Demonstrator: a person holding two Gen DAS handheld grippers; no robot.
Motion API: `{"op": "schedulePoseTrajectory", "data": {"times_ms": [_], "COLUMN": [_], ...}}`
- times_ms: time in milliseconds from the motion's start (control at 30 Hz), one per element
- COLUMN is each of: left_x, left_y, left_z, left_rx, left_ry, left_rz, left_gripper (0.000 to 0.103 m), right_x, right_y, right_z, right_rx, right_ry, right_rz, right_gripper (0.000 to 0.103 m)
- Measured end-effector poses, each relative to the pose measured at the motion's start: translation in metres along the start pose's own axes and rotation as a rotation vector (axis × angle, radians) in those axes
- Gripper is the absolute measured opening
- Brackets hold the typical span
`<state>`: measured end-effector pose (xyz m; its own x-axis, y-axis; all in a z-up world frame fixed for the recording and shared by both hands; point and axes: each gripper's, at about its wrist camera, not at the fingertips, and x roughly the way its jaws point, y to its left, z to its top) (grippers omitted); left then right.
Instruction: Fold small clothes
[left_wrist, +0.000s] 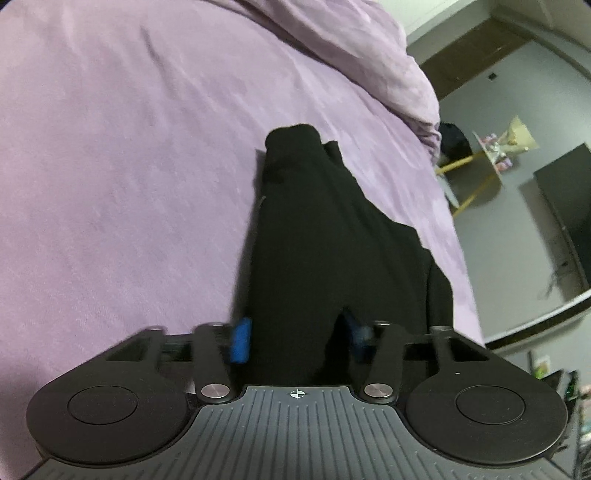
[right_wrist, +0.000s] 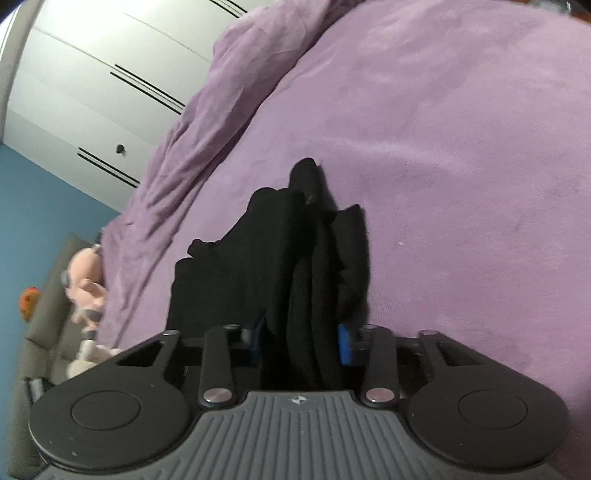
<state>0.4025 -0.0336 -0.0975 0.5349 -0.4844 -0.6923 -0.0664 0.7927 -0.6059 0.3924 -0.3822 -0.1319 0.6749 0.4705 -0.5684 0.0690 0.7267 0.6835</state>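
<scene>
Left wrist view shows my left gripper (left_wrist: 297, 341) clamped on a bunch of soft black knit clothing (left_wrist: 325, 236), the cloth filling the gap between its blue pads (left_wrist: 241, 341) and running forward from there onto the lilac plush bedspread (left_wrist: 129, 147). The garment's far end is a rounded, cuff-like tip lying on the bedspread. Only this view shows the room off the bed's right edge: a grey floor, a small table on yellow wooden legs (left_wrist: 476, 173) with clutter on it, and a dark flat cabinet (left_wrist: 569, 210). Right wrist view shows my right gripper (right_wrist: 301, 341) likewise clenched on thick folds of the same black clothing (right_wrist: 295, 258), with blue pads (right_wrist: 345, 345) pressed against the cloth on both sides. From here the garment looks layered, several ridges stacked side by side, its far tip resting on the bedspread (right_wrist: 461, 147). Only this view takes in the white wardrobe doors (right_wrist: 92, 92), a blue wall, and a pink stuffed toy (right_wrist: 86, 284) beside the bed.
</scene>
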Motion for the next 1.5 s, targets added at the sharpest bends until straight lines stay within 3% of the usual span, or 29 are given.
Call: {"op": "schedulePoseTrajectory", "data": {"times_ms": [67,267,367,500,600,700,767,833,900,933,1033,1067,1200,1267,1300,1400,1500], "left_x": [-0.008,-0.043,-0.070,-0.117,-0.152,-0.161,-0.161,-0.168,-0.181,-0.184,-0.168,-0.160,-0.110,-0.087,-0.076,-0.054,-0.051], "left_y": [-0.004,-0.019,-0.023,-0.018,-0.005,0.020,0.038,0.046,0.045,0.042,0.032,0.027,0.012,0.008,0.009,0.018,0.024], "left_z": [0.000,0.003,0.003,-0.005,-0.024,-0.041,-0.051,-0.058,-0.061,-0.061,-0.056,-0.055,-0.049,-0.048,-0.048,-0.054,-0.062], "left_rx": [0.020,0.072,0.108,0.139,0.172,0.130,0.097,0.114,0.152,0.159,0.156,0.161,0.226,0.272,0.291,0.302,0.313], "left_ry": [-0.016,-0.074,-0.105,-0.108,-0.073,-0.018,0.036,0.030,-0.037,-0.079,-0.151,-0.168,-0.271,-0.283,-0.283,-0.307,-0.362], "left_rz": [-0.014,-0.068,-0.069,-0.045,0.011,0.094,0.180,0.285,0.335,0.350,0.355,0.366,0.432,0.499,0.521,0.529,0.519], "left_gripper": [0.034,0.030,0.030,0.031,0.032,0.036,0.036,0.037,0.042,0.045,0.049,0.050,0.056,0.058,0.059,0.073,0.079], "right_x": [-0.006,-0.022,-0.030,-0.039,-0.040,-0.037,-0.048,-0.070,-0.076,-0.069,-0.025,-0.007,0.039,0.040,0.041,0.039,0.044], "right_y": [0.016,0.049,0.063,0.076,0.083,0.082,0.086,0.095,0.109,0.121,0.151,0.157,0.156,0.151,0.144,0.118,0.119], "right_z": [-0.003,-0.007,-0.014,-0.038,-0.065,-0.090,-0.097,-0.098,-0.098,-0.102,-0.120,-0.127,-0.134,-0.134,-0.131,-0.113,-0.122], "right_rx": [-0.067,-0.157,-0.151,-0.134,-0.153,-0.166,-0.214,-0.262,-0.261,-0.261,-0.318,-0.345,-0.473,-0.561,-0.580,-0.472,-0.522], "right_ry": [-0.032,-0.052,-0.037,0.051,0.138,0.227,0.173,0.039,-0.019,0.002,0.117,0.127,0.034,-0.058,-0.080,-0.078,-0.105], "right_rz": [-0.013,0.000,0.040,0.104,0.147,0.095,-0.038,-0.155,-0.141,-0.097,0.012,0.007,-0.166,-0.243,-0.246,-0.155,-0.165], "right_gripper": [0.024,0.023,0.023,0.023,0.023,0.030,0.033,0.039,0.039,0.039,0.036,0.034,0.021,0.007,0.000,0.000,0.000]}}
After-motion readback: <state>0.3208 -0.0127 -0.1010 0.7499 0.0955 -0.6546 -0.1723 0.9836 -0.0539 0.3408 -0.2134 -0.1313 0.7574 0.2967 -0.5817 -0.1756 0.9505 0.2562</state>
